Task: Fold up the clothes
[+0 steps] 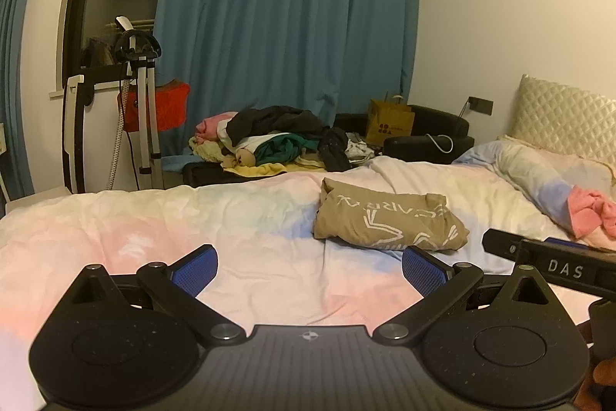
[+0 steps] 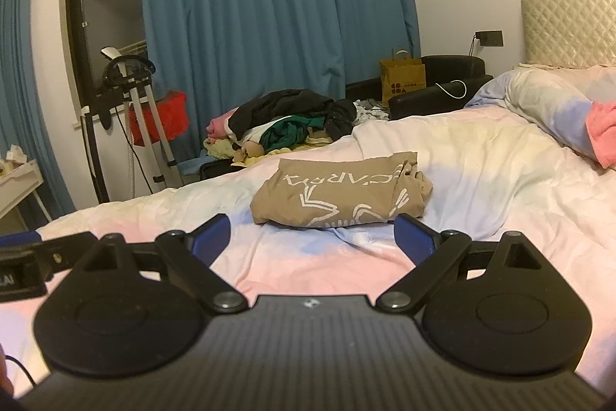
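A tan shirt with a white printed logo lies folded into a compact bundle on the pastel bedspread. In the right wrist view the same tan shirt sits just beyond the fingertips. My left gripper hovers open over the bed, short of the shirt and to its left, with nothing between its blue pads. My right gripper is open too and empty, facing the shirt's near edge. Part of the right gripper's body shows at the right of the left wrist view.
A heap of unfolded clothes lies beyond the bed's far side, in front of blue curtains. A rolled duvet with a pink garment lies near the quilted headboard. A stand with a red cloth is at the left.
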